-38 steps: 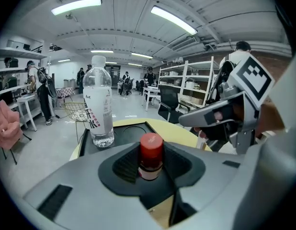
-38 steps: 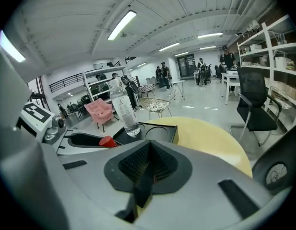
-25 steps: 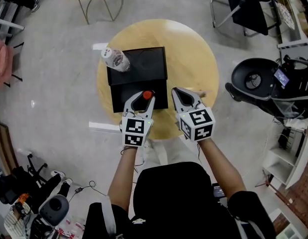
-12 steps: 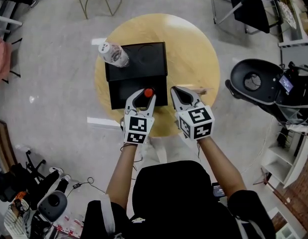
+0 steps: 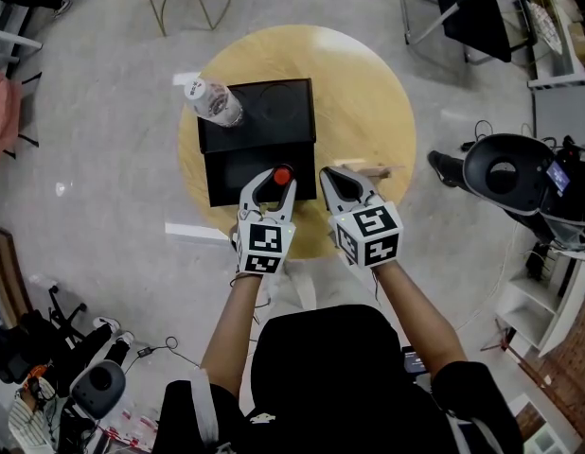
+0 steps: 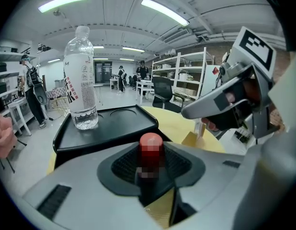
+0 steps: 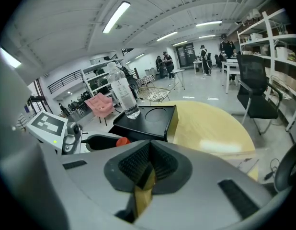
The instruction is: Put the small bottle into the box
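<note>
My left gripper is shut on the small bottle, whose red cap pokes up between the jaws, just in front of the black box's near wall. In the left gripper view the red-capped small bottle stands upright in the left gripper, and the black box lies right beyond it. The right gripper hovers beside it over the round wooden table. In its own view the right gripper is shut with nothing in it.
A tall clear water bottle stands in the box's back left corner. A small wooden block lies on the table by the right gripper. Chairs, a black round device and shelves ring the table.
Both grippers have stayed almost still near the table's front edge, the left one keeping the small bottle. The black round device at the right has moved farther right.
</note>
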The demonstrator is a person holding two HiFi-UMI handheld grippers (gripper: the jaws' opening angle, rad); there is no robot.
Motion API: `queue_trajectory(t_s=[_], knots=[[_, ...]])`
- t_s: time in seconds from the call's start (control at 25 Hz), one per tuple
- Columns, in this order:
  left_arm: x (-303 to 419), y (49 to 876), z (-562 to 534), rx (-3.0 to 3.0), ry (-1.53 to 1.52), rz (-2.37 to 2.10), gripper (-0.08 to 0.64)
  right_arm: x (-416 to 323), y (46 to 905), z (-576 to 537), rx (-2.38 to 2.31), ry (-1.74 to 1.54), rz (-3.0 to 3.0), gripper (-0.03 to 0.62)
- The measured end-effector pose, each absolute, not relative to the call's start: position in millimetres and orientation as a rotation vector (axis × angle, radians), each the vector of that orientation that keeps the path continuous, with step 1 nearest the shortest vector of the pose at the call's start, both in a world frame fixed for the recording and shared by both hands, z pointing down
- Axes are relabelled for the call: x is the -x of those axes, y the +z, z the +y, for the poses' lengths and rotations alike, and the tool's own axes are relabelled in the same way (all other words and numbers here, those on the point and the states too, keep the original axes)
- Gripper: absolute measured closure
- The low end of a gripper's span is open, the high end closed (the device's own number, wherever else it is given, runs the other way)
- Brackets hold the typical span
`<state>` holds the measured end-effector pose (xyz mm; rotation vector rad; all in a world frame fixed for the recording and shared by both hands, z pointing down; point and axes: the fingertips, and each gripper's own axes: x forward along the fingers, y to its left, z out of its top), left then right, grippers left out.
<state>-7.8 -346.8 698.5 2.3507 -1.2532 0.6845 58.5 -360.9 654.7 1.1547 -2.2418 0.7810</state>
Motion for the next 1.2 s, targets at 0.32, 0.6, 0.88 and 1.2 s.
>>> queue_trajectory(t_s=[0.32,0.6,0.88,1.2], knots=[[0.0,699.7,-343.2,-2.340,0.690,-1.237,0.414,-62.1,652.2,-357.6,-1.155,0.785,-2.241,0.589],[-2.1,702.7,-344.7,-2.335,0.698,-1.241,0.408,-67.9,652.1,-362.2,-1.179,0.783,-2.243,0.589],[-1.4,689.0,-341.5,-2.348,0.684,-1.248,0.405,-67.4,642.8,-358.3,-1.196,0.779,-2.260,0.589],[5.1,650.1,-337.1,-2.382,0.647,-1.308,0.405,-66.4,623.3,-350.7,-1.220,0.734,-2.286,0.589]])
